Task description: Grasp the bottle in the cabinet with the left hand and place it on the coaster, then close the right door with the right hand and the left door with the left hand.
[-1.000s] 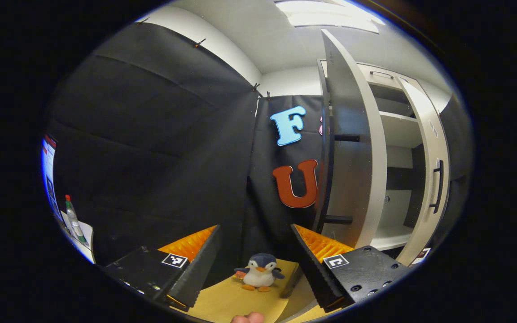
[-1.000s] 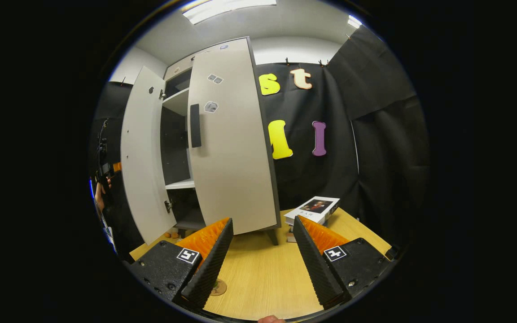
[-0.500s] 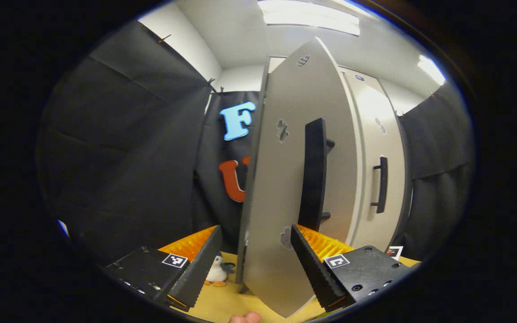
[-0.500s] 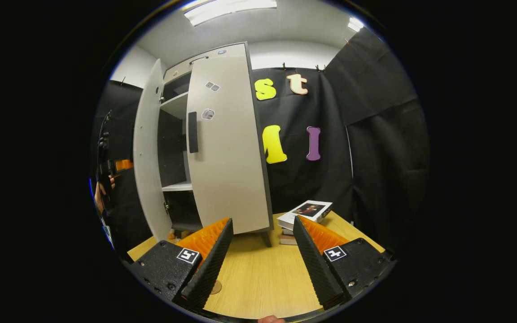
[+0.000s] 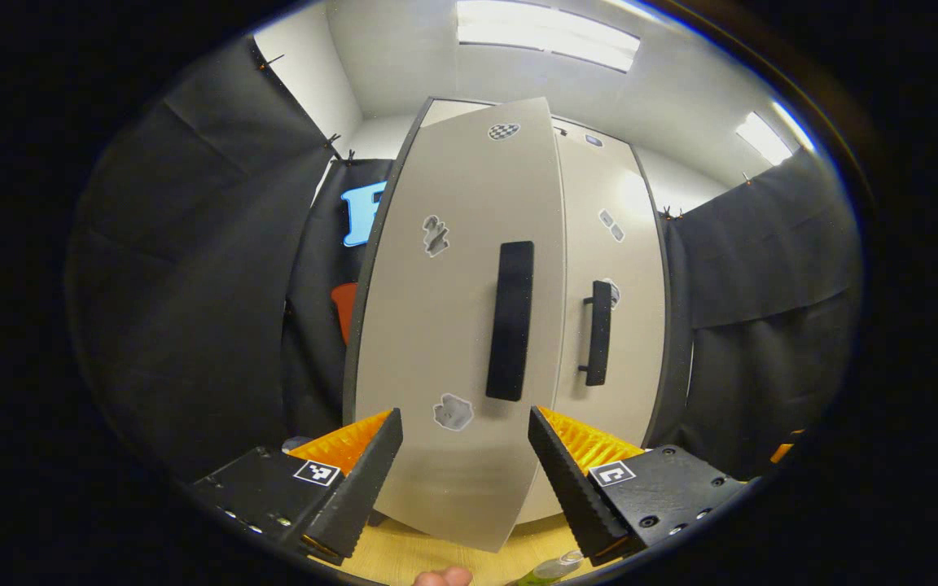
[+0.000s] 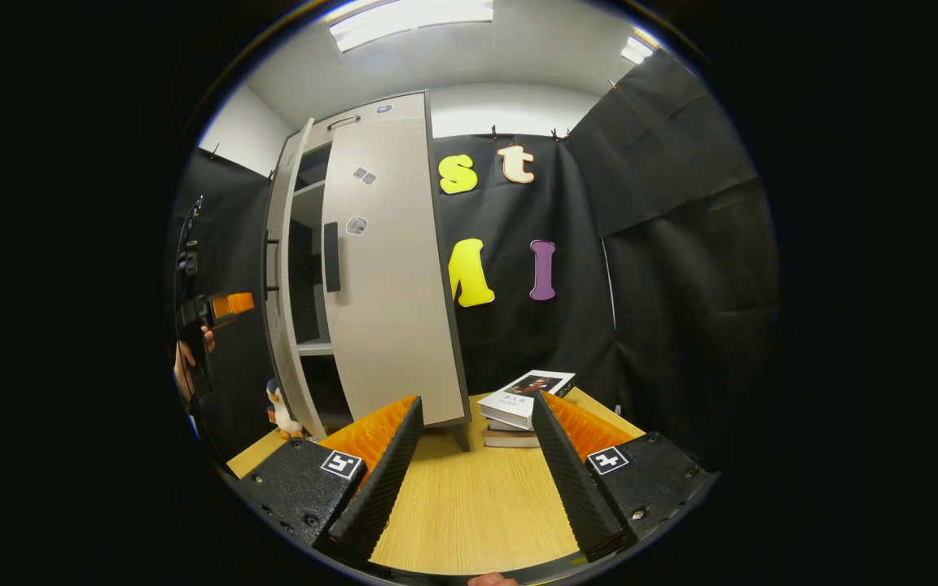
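**Left door nearly shut, last push to make**

Swinging in since a second ago, the left door (image 5: 453,325) has gone from edge-on to almost face-on in the left gripper view, and the penguin toy (image 6: 279,408) has dropped out of that view. In the right gripper view a dark gap still shows between the left door and the closed right door (image 6: 392,277).

My left tongs (image 5: 462,456) stand wide open and hold nothing, with the door's lower panel between the fingers; I cannot tell whether a finger touches it. I judge the best finish is a flat, steady push beside the handle (image 5: 511,319), square to the panel, until the edges meet. My right tongs (image 6: 477,460) hang open and empty over the tabletop (image 6: 469,505).

Both doors are smooth, pale, matte slabs with dark bar handles. A sliver of what I take to be the bottle (image 5: 550,570) shows at the bottom edge, presumably on its coaster, which is out of sight. Stacked books (image 6: 522,403) lie to the right.
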`<act>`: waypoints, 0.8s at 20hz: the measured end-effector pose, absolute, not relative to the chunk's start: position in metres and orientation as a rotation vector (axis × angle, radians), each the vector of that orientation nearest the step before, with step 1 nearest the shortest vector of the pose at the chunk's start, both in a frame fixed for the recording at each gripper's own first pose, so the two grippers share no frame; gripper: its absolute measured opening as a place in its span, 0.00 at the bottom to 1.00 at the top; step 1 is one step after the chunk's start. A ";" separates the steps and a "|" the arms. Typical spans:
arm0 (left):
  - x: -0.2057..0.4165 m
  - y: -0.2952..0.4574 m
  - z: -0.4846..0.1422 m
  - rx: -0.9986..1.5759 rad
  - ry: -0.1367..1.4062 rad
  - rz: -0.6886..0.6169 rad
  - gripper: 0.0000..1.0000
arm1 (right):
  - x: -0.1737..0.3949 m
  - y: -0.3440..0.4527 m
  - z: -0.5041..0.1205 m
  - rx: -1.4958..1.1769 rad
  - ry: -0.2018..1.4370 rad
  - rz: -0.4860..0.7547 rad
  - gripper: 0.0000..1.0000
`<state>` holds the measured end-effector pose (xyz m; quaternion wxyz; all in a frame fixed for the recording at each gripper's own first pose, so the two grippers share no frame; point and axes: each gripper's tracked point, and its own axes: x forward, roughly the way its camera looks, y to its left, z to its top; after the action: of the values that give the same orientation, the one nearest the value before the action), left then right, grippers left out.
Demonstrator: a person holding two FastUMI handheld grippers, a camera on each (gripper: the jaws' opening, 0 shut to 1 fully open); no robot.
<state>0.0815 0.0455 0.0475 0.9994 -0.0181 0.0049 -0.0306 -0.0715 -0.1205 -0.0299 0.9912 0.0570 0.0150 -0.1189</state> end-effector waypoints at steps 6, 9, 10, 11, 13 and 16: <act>0.034 0.002 0.002 -0.056 0.036 -0.116 0.99 | -0.063 -0.102 -0.025 0.107 0.038 -0.192 0.83; 0.012 -0.002 -0.029 -0.067 0.057 -0.109 0.99 | -0.054 -0.089 -0.025 0.088 0.049 -0.163 0.83; 0.004 -0.004 -0.039 -0.066 0.066 -0.106 0.99 | -0.051 -0.084 -0.023 0.085 0.048 -0.149 0.83; -0.002 -0.005 -0.046 -0.063 0.061 -0.103 1.00 | -0.046 -0.079 -0.021 0.083 0.047 -0.135 0.83; -0.011 -0.011 -0.058 -0.049 0.057 -0.108 0.99 | -0.040 -0.066 -0.021 0.077 0.051 -0.100 0.83; -0.021 -0.018 -0.076 -0.055 0.098 -0.107 0.99 | -0.037 -0.046 -0.026 0.066 0.066 -0.052 0.83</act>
<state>-0.0212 -0.0178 -0.0764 0.9970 -0.0276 0.0488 -0.0537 -0.0365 -0.0462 -0.0261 0.9986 0.0330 0.0330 -0.0258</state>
